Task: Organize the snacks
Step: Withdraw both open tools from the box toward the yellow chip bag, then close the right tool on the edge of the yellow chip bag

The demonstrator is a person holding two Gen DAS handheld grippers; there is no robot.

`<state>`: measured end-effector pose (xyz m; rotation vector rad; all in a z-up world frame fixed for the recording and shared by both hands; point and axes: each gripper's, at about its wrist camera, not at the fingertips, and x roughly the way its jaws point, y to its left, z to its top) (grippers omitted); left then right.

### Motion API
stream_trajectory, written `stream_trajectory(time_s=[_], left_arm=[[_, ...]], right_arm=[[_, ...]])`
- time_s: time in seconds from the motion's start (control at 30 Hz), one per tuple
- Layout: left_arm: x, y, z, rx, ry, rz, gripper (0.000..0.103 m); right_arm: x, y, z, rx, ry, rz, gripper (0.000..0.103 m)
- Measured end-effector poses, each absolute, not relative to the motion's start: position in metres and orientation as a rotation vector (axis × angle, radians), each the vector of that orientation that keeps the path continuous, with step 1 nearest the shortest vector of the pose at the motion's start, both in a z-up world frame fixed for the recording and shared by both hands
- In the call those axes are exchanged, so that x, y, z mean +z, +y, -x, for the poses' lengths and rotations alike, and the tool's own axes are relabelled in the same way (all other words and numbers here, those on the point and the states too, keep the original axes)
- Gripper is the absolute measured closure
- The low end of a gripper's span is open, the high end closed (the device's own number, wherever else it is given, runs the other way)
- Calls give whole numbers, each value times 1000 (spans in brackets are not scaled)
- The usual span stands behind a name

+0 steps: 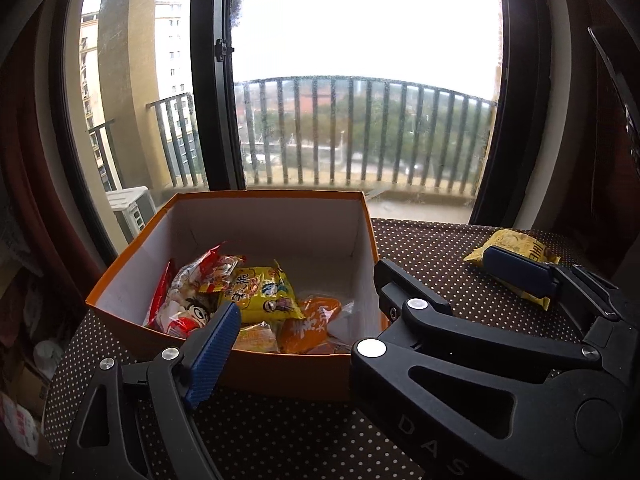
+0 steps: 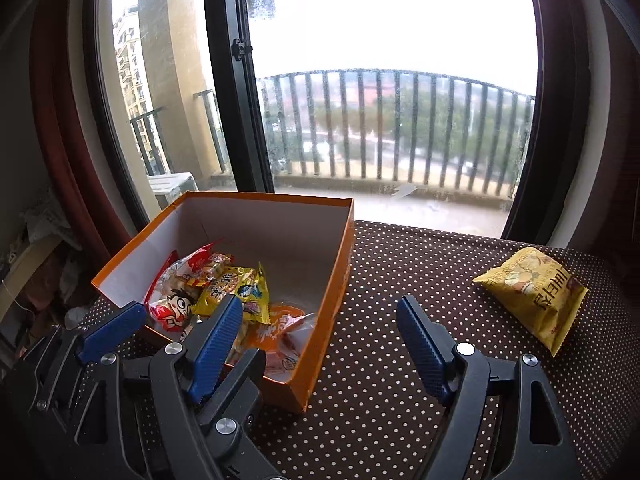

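An orange cardboard box [image 1: 200,364] [image 2: 340,280] stands on the dotted table and holds several snack packets: a red and white one [image 1: 188,296] [image 2: 172,300], a yellow one [image 1: 264,292] [image 2: 236,284] and orange ones [image 1: 316,324] [image 2: 284,324]. A yellow snack bag [image 2: 532,292] [image 1: 516,250] lies on the table to the right of the box. My left gripper [image 1: 304,300] is open and empty at the box's near edge; it shows at lower left in the right wrist view [image 2: 120,328]. My right gripper [image 2: 320,316] is open and empty, left of the yellow bag.
The table has a brown cloth with white dots [image 2: 400,264]. A large window [image 2: 380,100] with a balcony railing stands right behind the table. Clutter and boxes [image 1: 20,400] sit on the floor to the left.
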<state>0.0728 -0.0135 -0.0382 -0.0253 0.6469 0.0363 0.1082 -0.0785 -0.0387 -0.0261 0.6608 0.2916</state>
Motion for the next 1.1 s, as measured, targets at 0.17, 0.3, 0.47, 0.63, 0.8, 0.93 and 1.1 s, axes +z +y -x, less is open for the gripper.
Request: stream_trajectory(time_s=[0.17, 0.3, 0.47, 0.63, 0.8, 0.93, 1.1], left_arm=[[-40, -45, -79, 0, 646, 11, 17], [-43, -76, -88, -37, 643, -8, 16], [-46, -113, -99, -87, 643, -28, 16], [-53, -144, -117, -134, 659, -36, 16], [-57, -177, -131, -178, 662, -58, 16], [-61, -203, -142, -209, 661, -96, 16], [-73, -231, -161, -244, 681, -118, 16]], right_arm=[[-37, -110, -109, 263, 641, 43, 21], [-38, -140, -114, 220, 634, 36, 21], [-41, -179, -119, 169, 629, 21, 21], [-48, -215, -129, 115, 647, 4, 21], [-53, -248, -135, 51, 649, -6, 18], [-58, -272, -141, 1, 644, -12, 17], [-68, -300, -155, -46, 657, -32, 13]])
